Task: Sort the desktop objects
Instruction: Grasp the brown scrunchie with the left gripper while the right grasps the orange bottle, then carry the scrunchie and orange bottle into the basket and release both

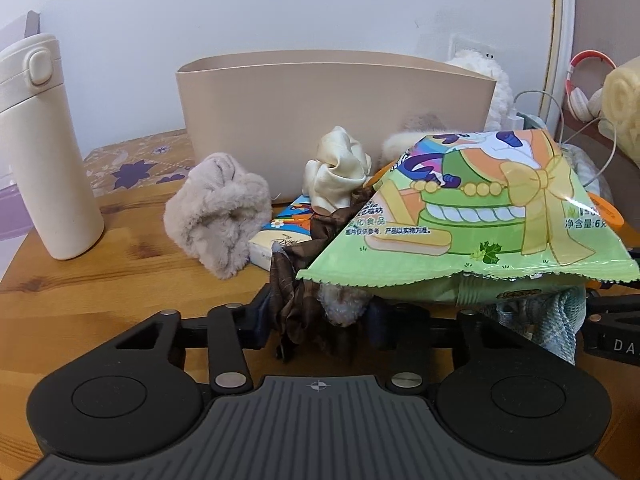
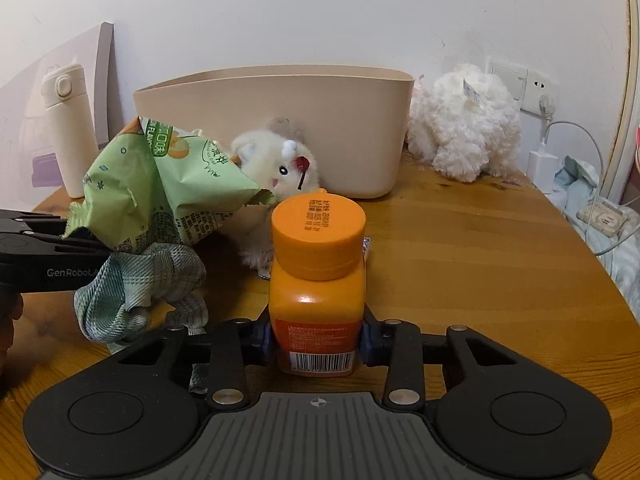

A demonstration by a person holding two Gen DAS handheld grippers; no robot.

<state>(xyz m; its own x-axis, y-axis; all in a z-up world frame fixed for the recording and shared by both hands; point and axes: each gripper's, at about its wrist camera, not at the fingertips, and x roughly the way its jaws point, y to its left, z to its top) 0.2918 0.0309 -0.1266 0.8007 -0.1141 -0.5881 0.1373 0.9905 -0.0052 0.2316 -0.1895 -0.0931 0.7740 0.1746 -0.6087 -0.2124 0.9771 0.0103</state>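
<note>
My right gripper is shut on an orange bottle with an orange cap, held upright above the wooden table. My left gripper is closed around a brown scrunchie and a fluffy beige piece, with a green snack bag lying over them; the bag also shows in the right wrist view. A beige bin stands behind, also in the right wrist view. A small white plush leans on the bin.
A cream thermos stands at the left. A fluffy beige scrunchie, a cream satin scrunchie, a tissue pack and a green plaid scrunchie lie about. A white plush toy, charger and cables sit at the right.
</note>
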